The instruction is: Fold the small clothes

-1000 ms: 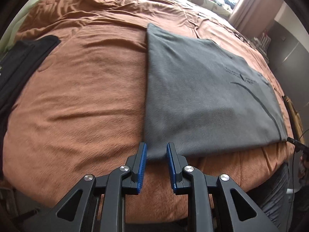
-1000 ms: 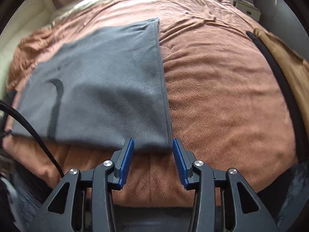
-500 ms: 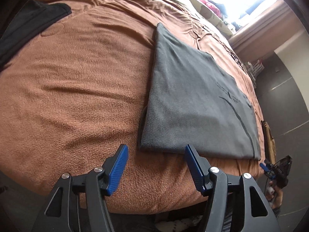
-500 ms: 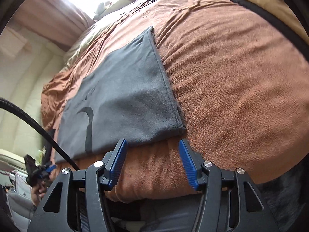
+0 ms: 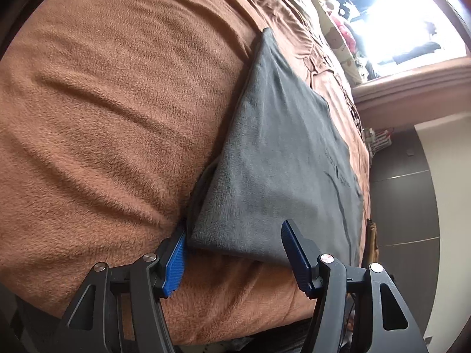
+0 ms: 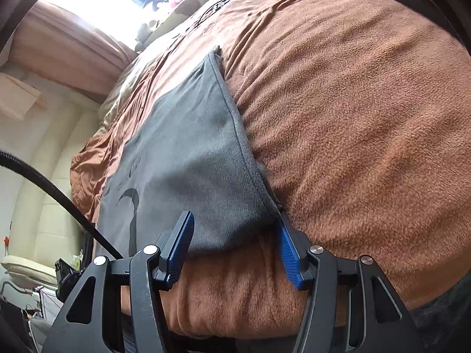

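- Grey garment (image 5: 282,158) lying flat and partly folded on the brown blanket (image 5: 112,111), near edge close to the blanket's front drop, within easy reach
- Left gripper (image 5: 235,253) spread wide, jaws bracketing the near left corner of the cloth; one blue pad (image 5: 176,261) touching the corner's outer edge, the other resting on the fabric
- Right gripper (image 6: 235,250) likewise wide apart, jaws straddling the near right corner at the hemmed edge
- Nothing pinched on either side yet
- Both corners framed at once, most likely to lift the near edge evenly for the next fold away from the body
- Jaws tilted low against the blanket, probably to slide under all layers
- Risk: plush blanket caught along with the cloth
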`<state>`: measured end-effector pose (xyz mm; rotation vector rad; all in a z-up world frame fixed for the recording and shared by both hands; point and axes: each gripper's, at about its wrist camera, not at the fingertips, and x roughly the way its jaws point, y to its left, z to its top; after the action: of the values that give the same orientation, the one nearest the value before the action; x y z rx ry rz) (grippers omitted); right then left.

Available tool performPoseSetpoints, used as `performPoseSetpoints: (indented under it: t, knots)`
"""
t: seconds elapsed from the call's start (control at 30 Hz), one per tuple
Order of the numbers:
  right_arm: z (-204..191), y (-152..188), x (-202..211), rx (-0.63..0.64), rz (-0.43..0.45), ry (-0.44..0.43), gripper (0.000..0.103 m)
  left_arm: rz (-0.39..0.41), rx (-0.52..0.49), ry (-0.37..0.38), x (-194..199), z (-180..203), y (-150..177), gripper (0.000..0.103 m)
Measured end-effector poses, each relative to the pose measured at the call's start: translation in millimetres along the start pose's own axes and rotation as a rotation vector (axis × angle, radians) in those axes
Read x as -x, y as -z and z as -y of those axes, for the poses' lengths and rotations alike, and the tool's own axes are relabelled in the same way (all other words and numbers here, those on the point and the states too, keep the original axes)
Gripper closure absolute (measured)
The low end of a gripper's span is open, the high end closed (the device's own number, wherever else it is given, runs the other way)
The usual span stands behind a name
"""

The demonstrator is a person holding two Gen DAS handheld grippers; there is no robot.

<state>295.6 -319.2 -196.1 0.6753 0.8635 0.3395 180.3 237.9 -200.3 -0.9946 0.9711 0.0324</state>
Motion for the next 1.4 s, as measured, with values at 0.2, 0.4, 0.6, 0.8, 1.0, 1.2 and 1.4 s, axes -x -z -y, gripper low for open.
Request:
performPoseSetpoints:
  t: [0.2,0.4,0.6,0.8,1.0,1.2,1.4]
  knots:
    - [2,5,-1,-0.033,0.033,0.024,0.078,0.048,0.030,-0.047,5,-7,-6,0.080]
    - [-6,11,7,-0.047,0.066,0.009,0.096,0.122,0.003,-0.042,23,-6,-8,0.096]
    - [-31,17,30,0.006,0.125,-0.012,0.097,0.185,-0.063,-0.016,52,9,-7,0.097]
    - [-51,39,50,0.077,0.134,0.011,0.097,0.240,-0.101,0.027,81,12,-3,0.097]
    - [-50,58,69,0.109,0.119,0.026,0.097,0.242,-0.090,0.047,86,5,12,0.097]
    - [-45,75,82,0.155,0.099,0.080,0.097,0.227,-0.046,0.047,79,-23,43,0.097]
    - [-64,83,86,0.258,0.061,0.228,0.092,0.231,-0.024,0.052,65,-36,50,0.097]
